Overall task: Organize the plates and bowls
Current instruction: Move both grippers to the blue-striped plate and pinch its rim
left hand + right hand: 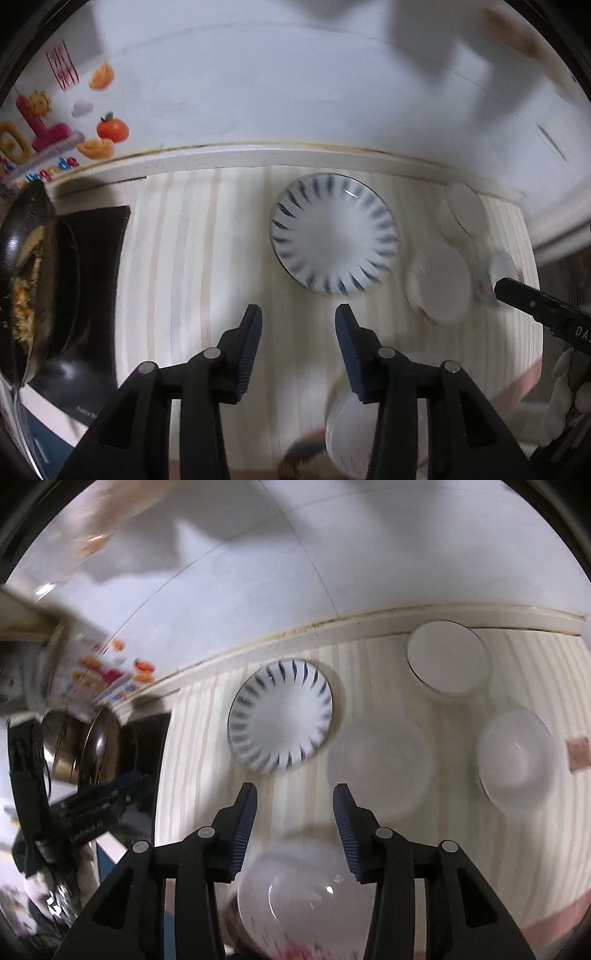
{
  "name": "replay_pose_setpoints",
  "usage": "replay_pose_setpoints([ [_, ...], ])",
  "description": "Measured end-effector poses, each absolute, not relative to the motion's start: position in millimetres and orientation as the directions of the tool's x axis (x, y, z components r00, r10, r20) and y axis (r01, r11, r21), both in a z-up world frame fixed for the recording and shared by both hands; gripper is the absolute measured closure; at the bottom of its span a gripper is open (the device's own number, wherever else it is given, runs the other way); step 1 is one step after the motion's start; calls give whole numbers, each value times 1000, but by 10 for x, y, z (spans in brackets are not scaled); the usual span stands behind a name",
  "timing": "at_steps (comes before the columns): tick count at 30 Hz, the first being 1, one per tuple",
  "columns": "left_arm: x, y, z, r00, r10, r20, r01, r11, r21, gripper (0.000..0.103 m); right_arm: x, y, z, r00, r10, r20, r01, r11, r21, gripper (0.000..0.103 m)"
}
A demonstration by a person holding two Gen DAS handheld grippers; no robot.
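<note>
A white plate with blue radial stripes [334, 234] lies on the striped counter cloth [192, 258]; it also shows in the right wrist view [280, 716]. My left gripper [298, 347] is open and empty, above the cloth just short of that plate. My right gripper [293, 830] is open and empty, above a white bowl [306, 893] at the near edge. In the right wrist view a plain white plate [380, 768] lies right of the striped plate, with a white bowl [448, 657] by the wall and another white bowl [517, 757] at far right.
A dark pan with food [29, 280] sits on a black hob at the left. A tiled wall [295, 92] with a raised ledge runs behind the counter. The right gripper's black body [535, 306] shows at the right edge of the left wrist view.
</note>
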State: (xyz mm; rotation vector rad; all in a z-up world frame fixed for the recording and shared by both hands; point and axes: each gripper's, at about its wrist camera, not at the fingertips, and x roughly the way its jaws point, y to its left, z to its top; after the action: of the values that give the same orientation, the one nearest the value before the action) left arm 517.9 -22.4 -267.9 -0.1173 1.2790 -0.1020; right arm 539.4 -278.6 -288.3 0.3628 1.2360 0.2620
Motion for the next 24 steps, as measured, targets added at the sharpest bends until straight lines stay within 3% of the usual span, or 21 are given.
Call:
replay_pose_setpoints([
  [7,5879,-8,-3491,146,-251,-957,-106,958,-267,64,6497,-2548,-3555,232,337,-912,64,931,360,57],
  [14,6204,-88,-4017,42,-260,-965,-105,959,-263,64,6999,-2456,-4188,123,276,-953,86,954,287,59],
  [17,6226,-131,-4107,42,-266,-963,-91,959,-269,69,7047,-2466,-4365,91,288,-953,93,950,297,80],
  [18,6224,-142,-4115,50,-272,-961,-85,958,-275,79,7056,-2470,-4407,83,288,-954,94,951,295,88],
  [19,6224,-156,-4133,52,-279,-959,-80,956,-282,87,7065,-2469,-4442,77,286,-955,90,952,293,90],
  [24,6158,-235,-4067,88,-241,-967,-45,968,-245,87,7039,-2452,-4438,104,268,-958,42,961,273,91],
])
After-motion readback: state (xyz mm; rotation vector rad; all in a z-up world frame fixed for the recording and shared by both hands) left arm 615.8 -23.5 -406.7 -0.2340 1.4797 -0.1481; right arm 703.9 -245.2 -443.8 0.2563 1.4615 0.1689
